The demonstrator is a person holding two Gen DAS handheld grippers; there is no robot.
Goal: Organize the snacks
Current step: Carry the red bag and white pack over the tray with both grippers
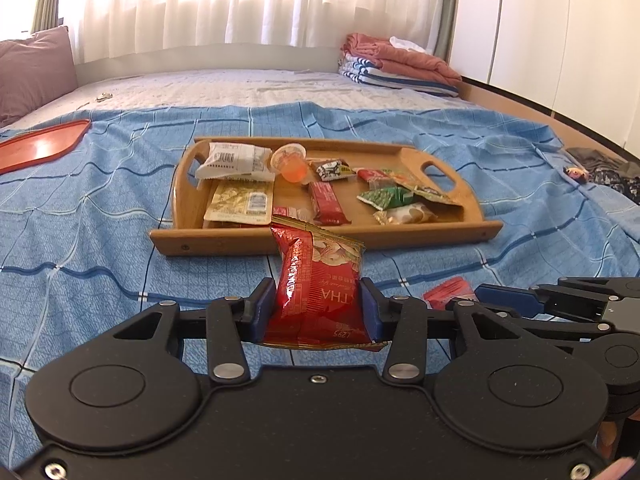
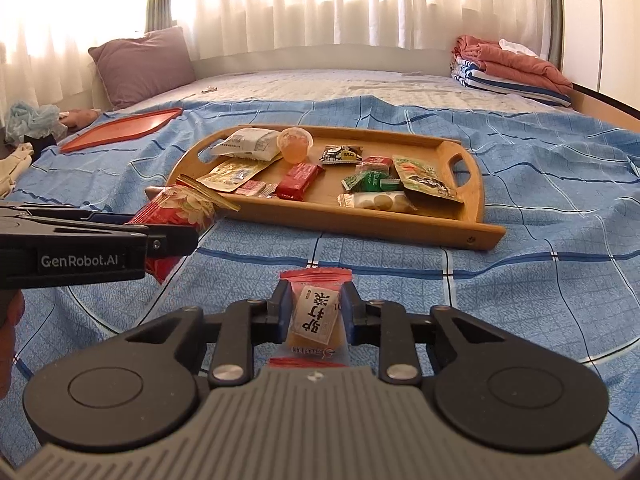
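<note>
My left gripper is shut on a red snack bag and holds it above the blue bedsheet, just short of the wooden tray. It also shows at the left of the right wrist view with the bag. My right gripper is shut on a small clear egg-tart packet with red ends, in front of the tray. In the left wrist view my right gripper sits low right with the packet. The tray holds several snack packets and a jelly cup.
A red plastic tray lies on the bed at far left. A purple pillow and folded blankets sit at the back. Dark cloth lies at the right edge of the bed.
</note>
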